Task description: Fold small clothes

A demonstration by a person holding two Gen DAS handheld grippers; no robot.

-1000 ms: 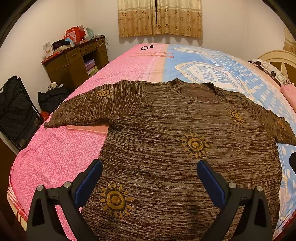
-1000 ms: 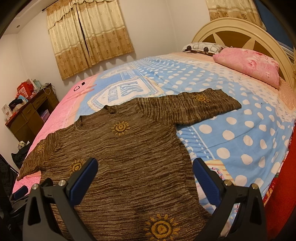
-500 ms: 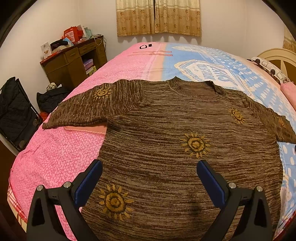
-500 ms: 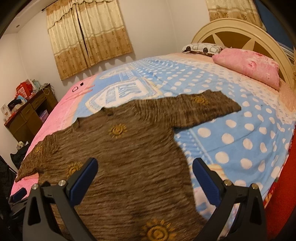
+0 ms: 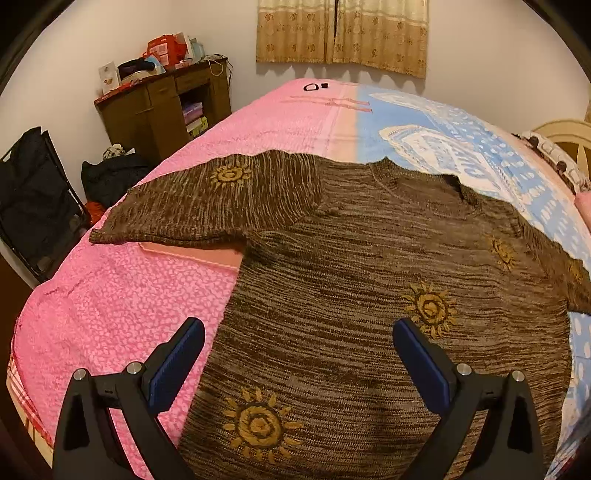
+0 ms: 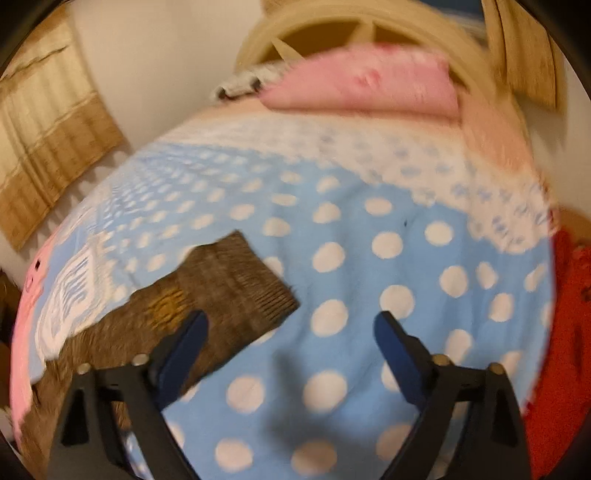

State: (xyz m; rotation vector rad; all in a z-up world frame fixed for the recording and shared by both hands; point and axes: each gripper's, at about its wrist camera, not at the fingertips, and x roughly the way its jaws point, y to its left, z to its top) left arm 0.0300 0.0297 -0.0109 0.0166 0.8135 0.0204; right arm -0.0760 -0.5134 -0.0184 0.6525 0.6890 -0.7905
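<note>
On my left I have the left tongs [image 5: 298,349] spread wide and holding nothing, hanging over the lower body of the brown sweater [image 5: 369,295]. The sweater lies flat and face up on the bed [image 5: 110,314], its hem nearest me, its neck toward the curtains [image 5: 341,35]. Its left sleeve [image 5: 207,201] stretches out over the pink side of the cover, toward the wooden cabinet [image 5: 162,107].

Moving right, the body runs across onto the blue dotted side. In my right view, which is blurred, the right tongs [image 6: 291,330] are also wide and empty, above the dotted cover with the right sleeve cuff [image 6: 240,284] just beside the left finger. A pink pillow [image 6: 362,85] rests far off at the headboard [image 6: 351,37].

I judge the knit to be soft, limp and fairly light; it should drape and stretch rather than hold shape, and the loose weave could snag on the pads. The ribbed cuff looks the firmest edge, so I would pinch there through both layers and carry the sleeve inward across the chest.
</note>
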